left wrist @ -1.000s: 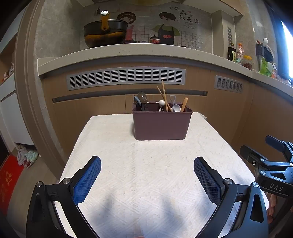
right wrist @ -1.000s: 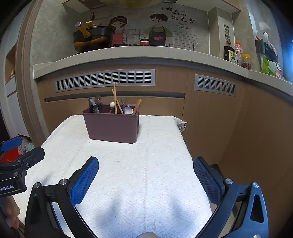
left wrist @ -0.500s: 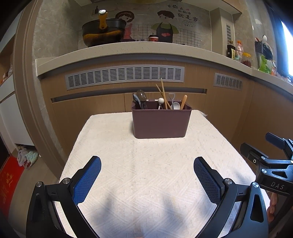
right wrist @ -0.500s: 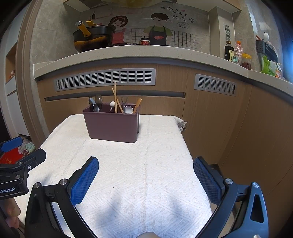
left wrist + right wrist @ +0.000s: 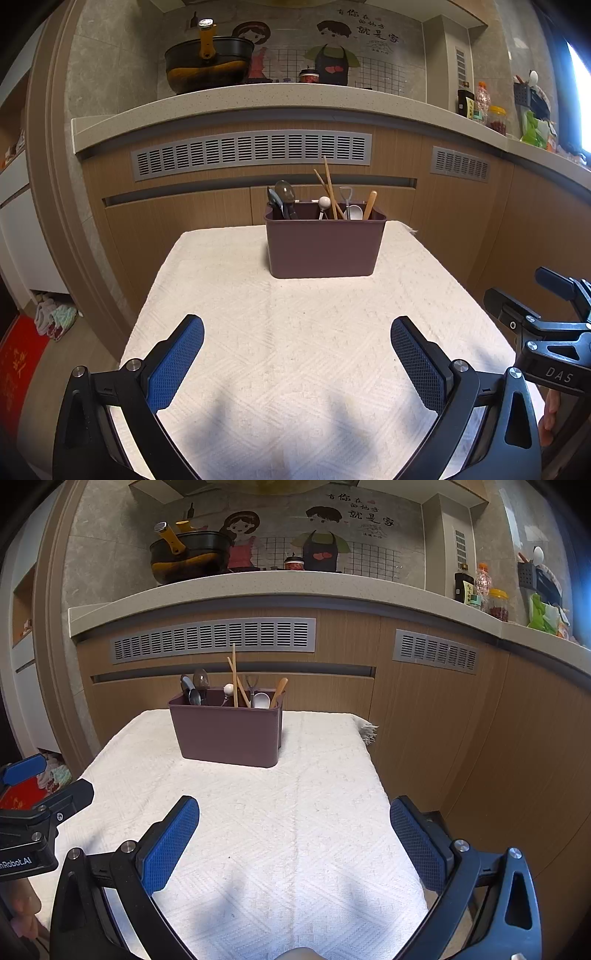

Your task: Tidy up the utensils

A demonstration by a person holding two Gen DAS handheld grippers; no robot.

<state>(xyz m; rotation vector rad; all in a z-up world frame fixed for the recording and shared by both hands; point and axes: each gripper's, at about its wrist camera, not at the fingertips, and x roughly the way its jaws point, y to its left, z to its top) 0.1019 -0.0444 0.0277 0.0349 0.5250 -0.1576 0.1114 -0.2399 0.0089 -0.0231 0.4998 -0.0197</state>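
we hold our left claw [image 5: 297, 343] and right claw [image 5: 294, 825] wide and empty over the cloth-covered desk [image 5: 314, 332]. the maroon utensil caddy [image 5: 324, 243] stands well ahead; its utensils look sorted, though dividers are hidden. approach from above, avoiding the tall chopsticks [image 5: 328, 188].

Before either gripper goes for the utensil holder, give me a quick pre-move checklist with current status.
1. Left gripper open, nothing held: ok.
2. Right gripper open, nothing held: ok.
3. Maroon plastic utensil holder upright on the white woven tablecloth: ok.
4. Cloth between grippers and holder free of objects: ok.
5. Wooden chopsticks and spoons standing inside the holder: ok.
6. Which compartment each utensil sits in: cannot tell.
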